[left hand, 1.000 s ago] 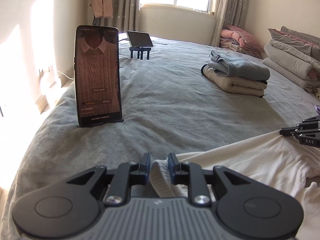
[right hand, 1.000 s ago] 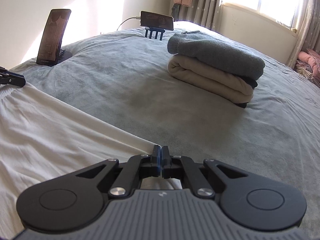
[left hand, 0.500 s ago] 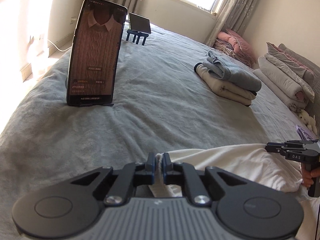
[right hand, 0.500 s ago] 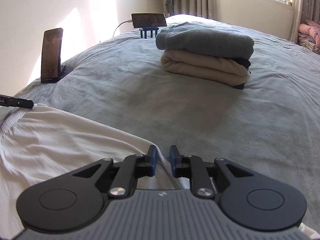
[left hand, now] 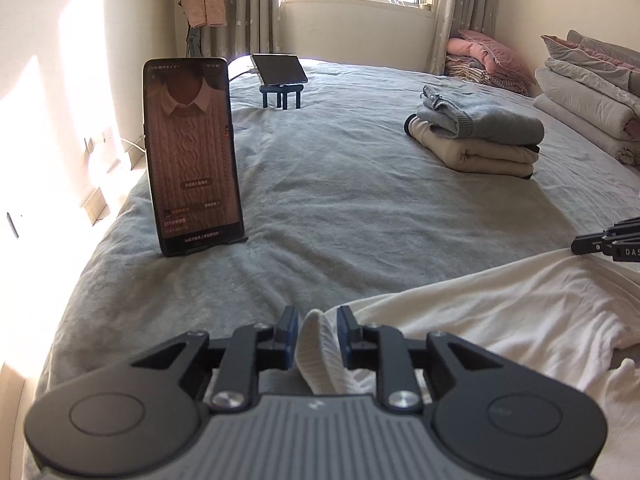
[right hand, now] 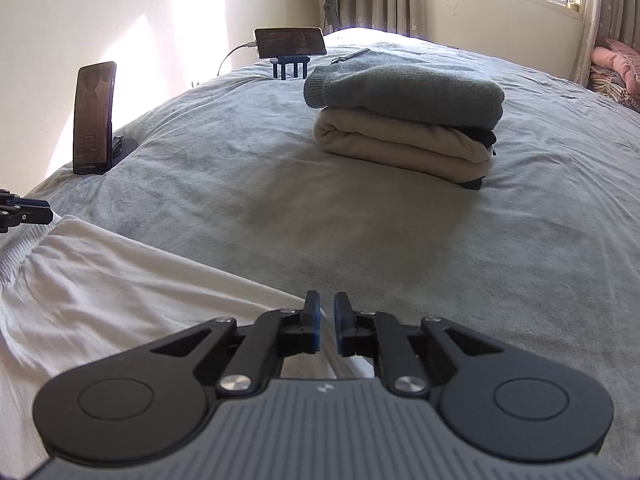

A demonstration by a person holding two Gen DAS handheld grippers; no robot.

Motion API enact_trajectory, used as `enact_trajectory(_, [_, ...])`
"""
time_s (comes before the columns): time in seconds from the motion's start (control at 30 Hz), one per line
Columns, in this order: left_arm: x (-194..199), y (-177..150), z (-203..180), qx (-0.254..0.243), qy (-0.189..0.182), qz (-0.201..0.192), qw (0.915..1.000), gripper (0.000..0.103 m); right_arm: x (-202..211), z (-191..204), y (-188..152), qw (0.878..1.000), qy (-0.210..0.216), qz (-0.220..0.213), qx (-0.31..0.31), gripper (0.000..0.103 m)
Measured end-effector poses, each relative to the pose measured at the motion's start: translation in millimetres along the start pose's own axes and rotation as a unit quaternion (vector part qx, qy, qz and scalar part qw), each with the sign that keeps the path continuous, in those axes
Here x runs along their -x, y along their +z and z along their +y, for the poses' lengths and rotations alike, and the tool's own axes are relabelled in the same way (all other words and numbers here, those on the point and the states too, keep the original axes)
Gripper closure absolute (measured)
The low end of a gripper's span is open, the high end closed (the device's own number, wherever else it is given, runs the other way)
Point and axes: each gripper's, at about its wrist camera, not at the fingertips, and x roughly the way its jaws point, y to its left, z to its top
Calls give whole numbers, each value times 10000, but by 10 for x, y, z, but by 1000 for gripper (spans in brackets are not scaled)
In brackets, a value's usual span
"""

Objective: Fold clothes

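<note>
A white garment lies spread on the near part of the grey bed. Its thick ribbed hem stands up between the pads of my left gripper, which is shut on it with the cloth filling the gap. My right gripper sits at the garment's other top corner, jaws nearly together with the thin edge between them. The top edge runs straight from one gripper to the other. Each gripper shows in the other's view: the right gripper and the left gripper.
A pile of folded clothes, grey over beige, sits further back on the bed. A phone stands upright at the left edge; a second phone rests on a blue stand near the window. Folded bedding lines the right side.
The left jaws stand wider around the hem than half a second ago, and the view has swung back from the phone. The right jaws have narrowed on the garment's edge.
</note>
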Motion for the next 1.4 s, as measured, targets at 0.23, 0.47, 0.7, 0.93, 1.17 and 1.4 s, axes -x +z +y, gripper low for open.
enact_trajectory(0.23, [325, 227, -382, -172, -310, -158, 9992, 63, 509, -378, -121, 9990, -446, 15, 1, 66])
enact_trajectory(0.47, [284, 358, -939, -448, -824, -90, 9955, 62, 834, -689, -326, 9974, -712, 133, -34, 66])
enact_trajectory(0.7, [50, 374, -1458, -753, -1144, 87, 9905, 62, 945, -852, -402, 9970, -730, 251, -23, 66])
enact_trajectory(0.93, [-257, 351, -1969, -1018, -1390, 270, 9847, 62, 650, -974, -421, 9960, -413, 774, -149, 68])
enact_trajectory(1.17, [-624, 338, -2249, -1087, -1292, 279, 9853, 62, 804, -1007, -533, 9964, -633, 563, -22, 97])
enact_trajectory(1.4, [-829, 386, -2288, -977, -1301, 227, 9864, 62, 1328, -1368, -581, 9905, -1356, 181, -118, 97])
